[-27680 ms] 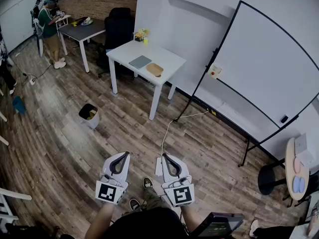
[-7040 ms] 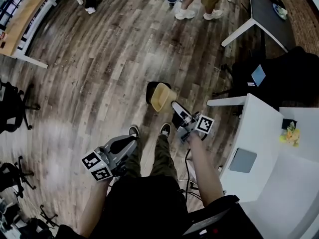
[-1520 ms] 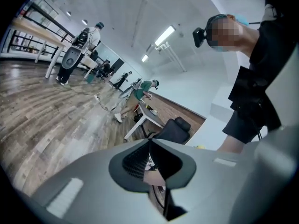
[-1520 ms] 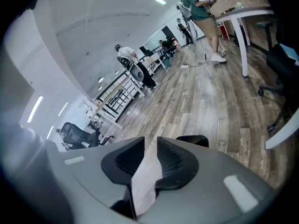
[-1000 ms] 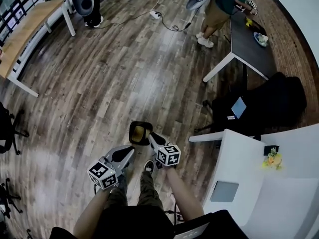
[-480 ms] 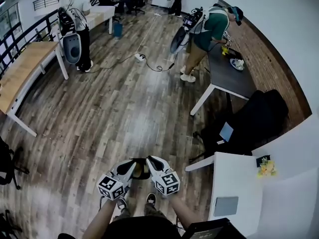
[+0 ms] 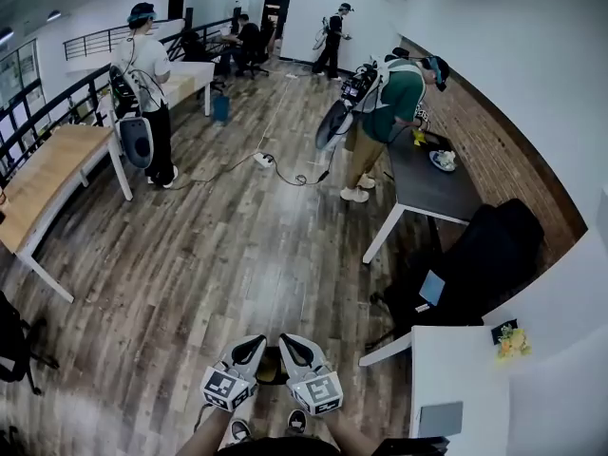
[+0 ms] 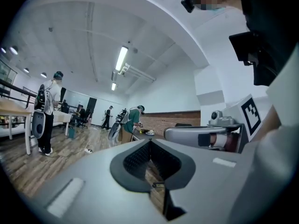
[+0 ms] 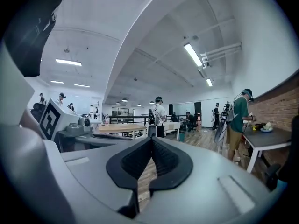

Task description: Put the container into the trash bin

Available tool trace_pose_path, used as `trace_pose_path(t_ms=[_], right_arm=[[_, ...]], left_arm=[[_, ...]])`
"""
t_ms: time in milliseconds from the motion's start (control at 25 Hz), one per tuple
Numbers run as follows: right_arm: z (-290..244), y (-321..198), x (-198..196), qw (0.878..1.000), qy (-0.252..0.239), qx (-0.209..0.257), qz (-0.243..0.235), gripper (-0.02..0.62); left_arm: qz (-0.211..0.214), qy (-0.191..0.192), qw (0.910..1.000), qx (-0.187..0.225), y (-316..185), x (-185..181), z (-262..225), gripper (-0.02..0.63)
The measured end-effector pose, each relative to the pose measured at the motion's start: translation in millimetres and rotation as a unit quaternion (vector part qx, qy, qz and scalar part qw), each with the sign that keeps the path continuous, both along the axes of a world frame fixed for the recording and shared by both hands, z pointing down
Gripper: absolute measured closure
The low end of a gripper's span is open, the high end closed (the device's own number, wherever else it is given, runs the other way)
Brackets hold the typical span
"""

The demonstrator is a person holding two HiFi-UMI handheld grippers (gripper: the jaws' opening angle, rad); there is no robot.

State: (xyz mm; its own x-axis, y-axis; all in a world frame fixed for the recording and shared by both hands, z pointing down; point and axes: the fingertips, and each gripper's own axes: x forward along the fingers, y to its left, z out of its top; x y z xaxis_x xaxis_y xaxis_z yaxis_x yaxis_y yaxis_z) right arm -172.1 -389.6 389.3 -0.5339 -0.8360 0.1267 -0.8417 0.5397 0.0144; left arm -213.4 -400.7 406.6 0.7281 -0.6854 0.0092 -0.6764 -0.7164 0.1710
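A: Room, quick?
B: Mostly wooden floor (image 7: 237, 255). There's a dark table (image 7: 432, 183) at right and a white table (image 7: 456, 378) bottom right. One person in green shirt (image 7: 385, 112) stands by the dark table, and a person in white shirt (image 7: 142, 74) is far left.
A: Tools?
B: Bottom centre, left gripper (image 7: 253, 342) and right gripper (image 7: 287, 340) side by side, held level. Both have jaws pressed together, nothing in them.
A: Where's the container?
B: Can't make it out. The trash bin (image 7: 270, 364) is a dark sliver on the floor between the two grippers, inside unclear.
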Motion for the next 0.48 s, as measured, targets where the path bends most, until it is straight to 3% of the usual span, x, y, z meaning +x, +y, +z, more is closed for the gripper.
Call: trace_pose_path(t_ms=[200, 480], right_arm=[[7.0, 11.4, 1.8, 1.000, 0.007, -0.006, 0.007, 0.594], [20.2, 16.2, 9.0, 0.999, 0.015, -0.022, 0.022, 0.592]], left_arm=[[-0.013, -0.016, 0.9991, 0.037, 7.6, -3.4, -2.8, 0.604], [-0.021, -0.043, 0.9975, 0.051, 14.3, -7.3, 7.6, 0.604]])
